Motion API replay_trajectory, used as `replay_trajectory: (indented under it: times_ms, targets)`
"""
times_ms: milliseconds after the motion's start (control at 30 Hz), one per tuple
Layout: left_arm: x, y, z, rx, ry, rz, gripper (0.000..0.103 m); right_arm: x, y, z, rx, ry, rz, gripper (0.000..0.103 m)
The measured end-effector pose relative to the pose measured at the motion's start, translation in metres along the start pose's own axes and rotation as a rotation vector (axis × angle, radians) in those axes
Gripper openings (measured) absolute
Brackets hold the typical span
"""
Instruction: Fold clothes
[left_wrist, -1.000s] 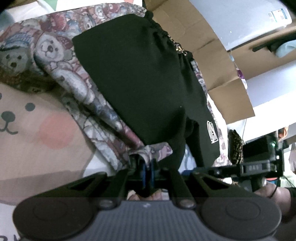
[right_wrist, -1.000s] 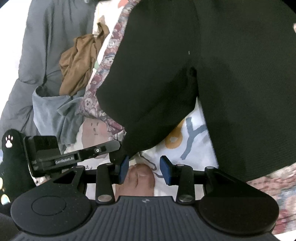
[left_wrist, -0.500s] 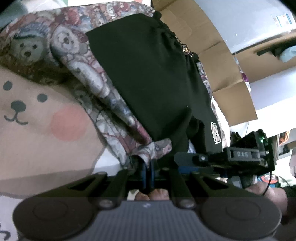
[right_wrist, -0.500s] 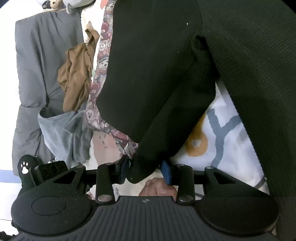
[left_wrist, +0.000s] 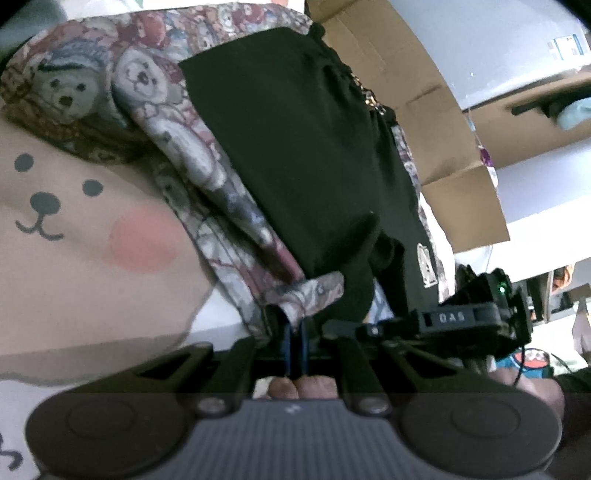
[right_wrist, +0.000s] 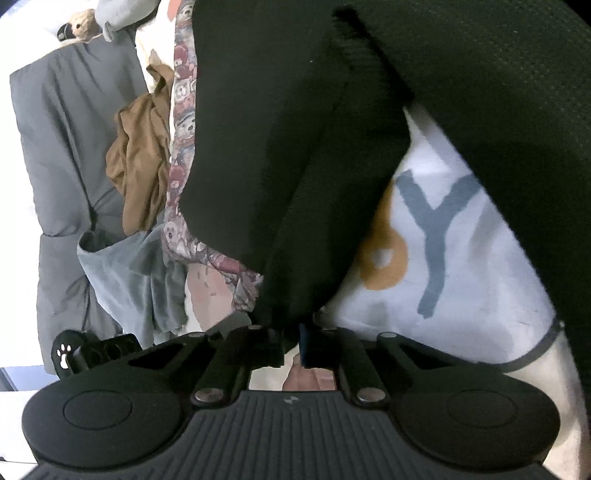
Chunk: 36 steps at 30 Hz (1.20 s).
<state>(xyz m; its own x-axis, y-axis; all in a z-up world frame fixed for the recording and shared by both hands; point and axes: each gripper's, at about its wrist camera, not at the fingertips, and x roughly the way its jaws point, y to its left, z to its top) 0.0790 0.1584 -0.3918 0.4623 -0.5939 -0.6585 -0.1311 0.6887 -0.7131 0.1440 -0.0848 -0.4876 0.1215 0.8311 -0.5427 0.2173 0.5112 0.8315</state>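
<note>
A black garment (left_wrist: 295, 147) lies over a teddy-bear print cloth (left_wrist: 162, 92) on the bed. My left gripper (left_wrist: 294, 332) pinches a folded corner of the print cloth; its jaws are easing open slightly with the cloth still pressed between the pads. My right gripper (right_wrist: 300, 332) has its jaws closing tight on a hanging lower corner of the black garment (right_wrist: 277, 147), which hides the fingertips. The print cloth (right_wrist: 181, 147) shows as a strip along the garment's left edge. In the left wrist view the right gripper (left_wrist: 461, 317) is close by on the right.
A bedsheet with a bear face (left_wrist: 74, 221) and big letters (right_wrist: 443, 240) lies under everything. To the left are a brown garment (right_wrist: 140, 158), a grey-blue garment (right_wrist: 122, 273) and a grey quilt (right_wrist: 62, 147). A cardboard box (left_wrist: 424, 110) stands behind the bed.
The right gripper sank to the black garment's corner and its jaws went from open to shut on it. The left gripper kept its hold on the print cloth and stayed put.
</note>
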Motion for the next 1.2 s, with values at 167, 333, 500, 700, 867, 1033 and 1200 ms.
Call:
replay_trajectory:
  times_ms: [167, 333, 500, 700, 867, 1033, 1200]
  targets:
    - [-0.004, -0.005, -0.004, -0.008, -0.013, -0.038, 0.037, -0.005, 0.002, 0.000, 0.020, -0.001, 0.049, 0.000]
    - [0.002, -0.009, -0.007, -0.019, -0.026, -0.081, 0.017, -0.009, 0.003, 0.001, 0.051, 0.003, 0.098, 0.000]
    - [0.008, -0.011, -0.010, -0.053, -0.014, -0.107, 0.002, -0.013, 0.001, 0.002, 0.075, 0.005, 0.123, 0.006]
    - [-0.001, -0.013, -0.011, -0.096, -0.048, -0.157, 0.002, -0.008, 0.004, 0.003, 0.080, 0.013, 0.140, 0.034]
    - [-0.002, -0.022, -0.011, -0.067, -0.048, -0.176, 0.002, -0.006, -0.006, -0.001, 0.147, 0.011, 0.166, 0.034]
    - [0.000, -0.047, -0.015, 0.106, -0.022, -0.128, 0.002, -0.005, -0.014, -0.004, 0.231, 0.002, 0.215, 0.033]
    - [-0.001, -0.051, -0.014, 0.121, -0.016, -0.121, 0.002, -0.005, -0.012, -0.004, 0.209, 0.022, 0.230, 0.008]
